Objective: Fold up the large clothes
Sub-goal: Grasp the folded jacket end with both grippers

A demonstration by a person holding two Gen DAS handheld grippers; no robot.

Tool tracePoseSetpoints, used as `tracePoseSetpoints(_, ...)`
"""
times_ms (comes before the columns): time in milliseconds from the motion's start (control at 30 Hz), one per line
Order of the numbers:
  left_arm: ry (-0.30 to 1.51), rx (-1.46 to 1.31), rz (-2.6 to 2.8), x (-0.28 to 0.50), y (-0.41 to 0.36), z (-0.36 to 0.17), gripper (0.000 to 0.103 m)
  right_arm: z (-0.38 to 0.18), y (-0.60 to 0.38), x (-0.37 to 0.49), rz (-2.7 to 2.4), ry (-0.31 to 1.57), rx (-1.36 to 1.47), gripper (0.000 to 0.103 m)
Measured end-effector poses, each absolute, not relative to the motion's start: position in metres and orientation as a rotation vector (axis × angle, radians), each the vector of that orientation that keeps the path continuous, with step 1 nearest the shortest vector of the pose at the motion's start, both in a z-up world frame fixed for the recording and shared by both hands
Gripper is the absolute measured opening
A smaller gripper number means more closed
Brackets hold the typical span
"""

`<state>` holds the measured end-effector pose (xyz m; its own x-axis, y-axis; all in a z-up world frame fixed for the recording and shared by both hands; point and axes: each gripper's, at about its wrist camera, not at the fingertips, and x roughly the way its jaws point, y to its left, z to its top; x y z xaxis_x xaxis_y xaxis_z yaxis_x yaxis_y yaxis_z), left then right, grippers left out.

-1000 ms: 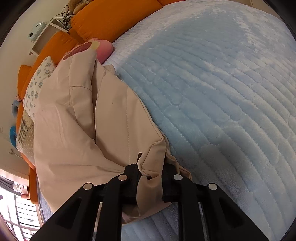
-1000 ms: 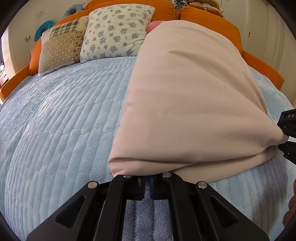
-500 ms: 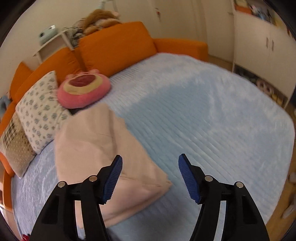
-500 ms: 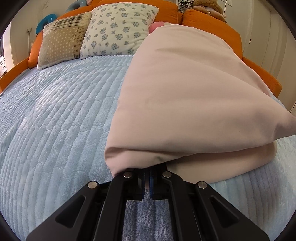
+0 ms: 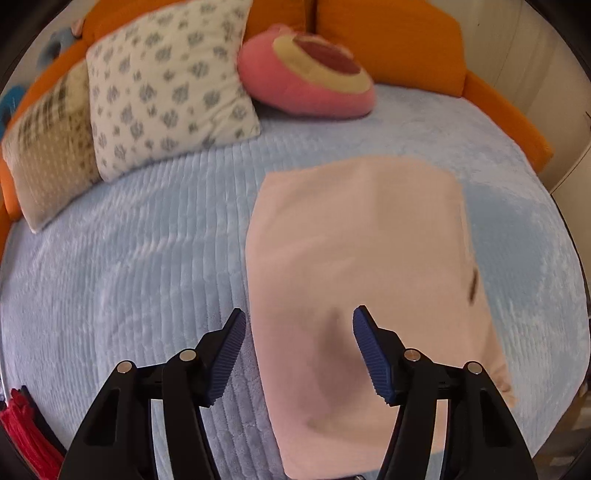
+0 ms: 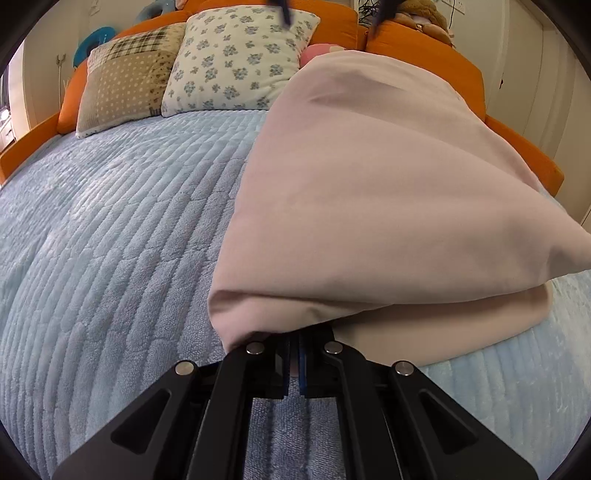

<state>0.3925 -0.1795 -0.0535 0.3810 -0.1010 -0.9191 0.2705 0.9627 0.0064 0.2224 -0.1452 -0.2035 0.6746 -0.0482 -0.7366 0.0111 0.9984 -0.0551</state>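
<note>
A pale pink garment (image 5: 362,266) lies folded into a rough rectangle on the light blue bedspread (image 5: 129,280). My left gripper (image 5: 299,332) is open and empty, held above the garment's near left part. In the right wrist view the garment (image 6: 388,206) bulges up in front of me. My right gripper (image 6: 294,354) is shut on its near edge, low against the bedspread (image 6: 110,258). The left gripper's fingertips (image 6: 284,11) show at the top of the right wrist view.
A floral pillow (image 5: 162,81), a patchwork pillow (image 5: 44,147) and a pink round plush cushion (image 5: 306,81) lean on the orange headboard (image 5: 391,40). The orange bed rim (image 5: 517,122) runs along the right. Something red (image 5: 22,435) sits at the lower left edge.
My left gripper let go of the garment's corner, opened, lifted and swung round above the garment. The freed corner dropped flat. My right gripper stayed shut on the near edge.
</note>
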Motion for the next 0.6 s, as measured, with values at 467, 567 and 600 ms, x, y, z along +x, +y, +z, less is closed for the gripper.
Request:
tracePoseSetpoints(467,1.186,0.157,-0.334,0.387,-0.211,-0.097,0.061,-0.130,-0.226,0.166,0.050,0.726,0.157,0.007)
tracePoseSetpoints(567,1.181,0.140,-0.335,0.389,-0.209,-0.101,0.062,-0.096,-0.273,0.182,0.131,0.726,0.273,0.007)
tracePoseSetpoints(600,1.179,0.134,-0.334,0.389,-0.209,-0.101,0.062,-0.091,-0.287,0.194,0.146,0.736,0.297,0.007)
